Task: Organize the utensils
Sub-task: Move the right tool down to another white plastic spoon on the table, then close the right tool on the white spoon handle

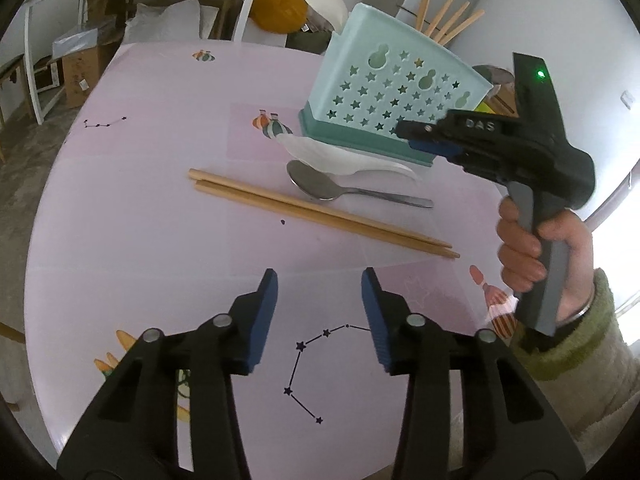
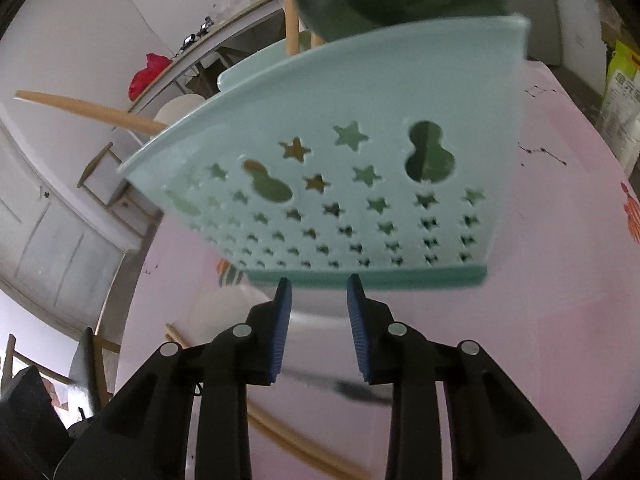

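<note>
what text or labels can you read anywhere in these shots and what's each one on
"DAS": raised letters on top of the right gripper, seen in the left wrist view.
Large Chinese characters on the yellow-green bag at the right edge of the right wrist view: partly cut off, too blurred to read.
White label on the cardboard box on the floor: too small to read.
The utensil holder bears only star and gourd cutouts, no text.

This looks like a home: a pink table (image 1: 140, 208) with balloon pictures, cardboard boxes (image 1: 80, 72) at ten o'clock, and white cupboard doors (image 2: 48, 232) behind.
</note>
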Motion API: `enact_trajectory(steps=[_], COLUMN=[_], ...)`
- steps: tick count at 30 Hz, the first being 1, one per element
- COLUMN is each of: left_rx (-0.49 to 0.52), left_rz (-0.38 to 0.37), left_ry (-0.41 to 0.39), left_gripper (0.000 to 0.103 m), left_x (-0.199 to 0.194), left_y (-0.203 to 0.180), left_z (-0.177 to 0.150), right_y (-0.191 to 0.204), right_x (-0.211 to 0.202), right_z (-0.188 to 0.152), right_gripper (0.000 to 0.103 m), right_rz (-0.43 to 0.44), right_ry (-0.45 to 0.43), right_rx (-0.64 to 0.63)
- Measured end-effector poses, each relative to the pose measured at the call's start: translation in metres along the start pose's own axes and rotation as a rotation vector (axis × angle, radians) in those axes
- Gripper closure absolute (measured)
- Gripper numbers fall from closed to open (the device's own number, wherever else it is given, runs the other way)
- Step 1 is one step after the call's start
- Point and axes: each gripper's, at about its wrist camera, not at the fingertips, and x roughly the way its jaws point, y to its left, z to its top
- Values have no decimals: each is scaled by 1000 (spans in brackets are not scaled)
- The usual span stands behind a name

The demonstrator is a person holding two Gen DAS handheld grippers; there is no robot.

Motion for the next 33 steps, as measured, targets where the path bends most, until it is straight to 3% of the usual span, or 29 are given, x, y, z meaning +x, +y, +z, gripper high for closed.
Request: enact_trajectory(steps=[5, 16, 26, 33], left_rx=[1, -9, -85, -93], left_rz=[-13, -44, -57, -58], left_ry=[17, 32, 35, 36], left_gripper=[72, 77, 77, 77], left_x=[6, 13, 9, 7], left_y=[1, 4, 15, 15], left_z=[1, 2, -2, -7], right_y=[0, -2, 5, 30], right_x=[19, 36, 26, 28], right_z=[4, 7, -26, -52], right_gripper=[75, 75, 75, 78], right_rz=[-4, 24, 96, 150], right_ry=[37, 142, 227, 278], right_rx=[-5, 18, 73, 100])
